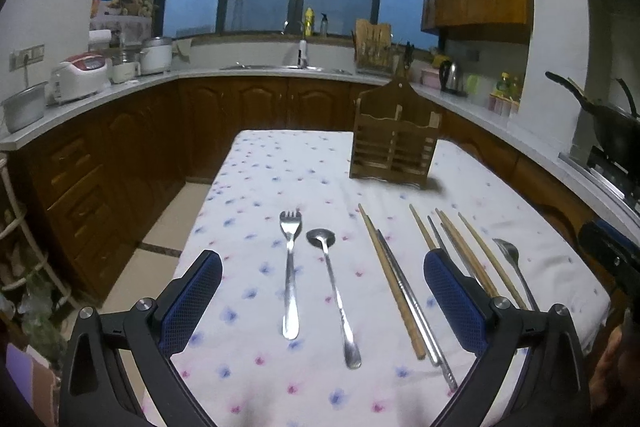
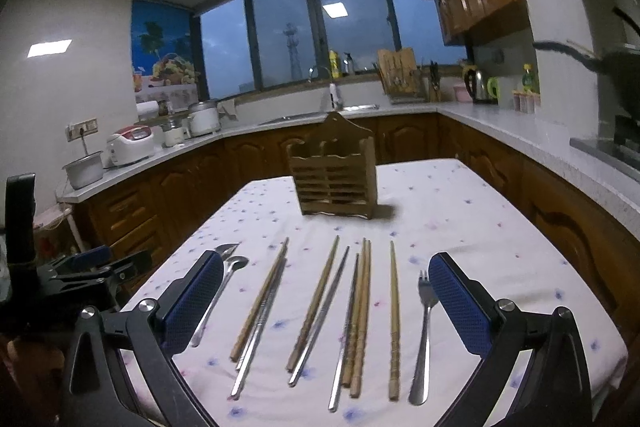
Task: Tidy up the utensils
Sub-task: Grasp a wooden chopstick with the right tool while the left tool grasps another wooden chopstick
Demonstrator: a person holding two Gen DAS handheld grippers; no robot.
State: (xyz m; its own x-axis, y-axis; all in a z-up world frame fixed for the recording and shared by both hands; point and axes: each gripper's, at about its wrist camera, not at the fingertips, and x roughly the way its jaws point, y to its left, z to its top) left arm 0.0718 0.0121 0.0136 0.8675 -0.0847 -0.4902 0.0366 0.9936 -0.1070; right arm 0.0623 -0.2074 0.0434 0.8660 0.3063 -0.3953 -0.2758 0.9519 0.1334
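Both tongs hang wide apart and hold nothing above the near edge of the worktop (image 1: 280,155). Between the left tongs (image 1: 322,269) lie a fork (image 1: 291,275) and a spoon (image 1: 334,291). Between the right tongs (image 2: 326,269) lie the chopsticks (image 2: 360,311), wooden and metal, with another fork (image 2: 424,331) at 3 o'clock. The wooden holder (image 2: 335,173) stands upright at 12 o'clock.

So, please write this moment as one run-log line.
left tongs: open, empty | right tongs: open, empty | utensils: on tablecloth | wooden holder: upright
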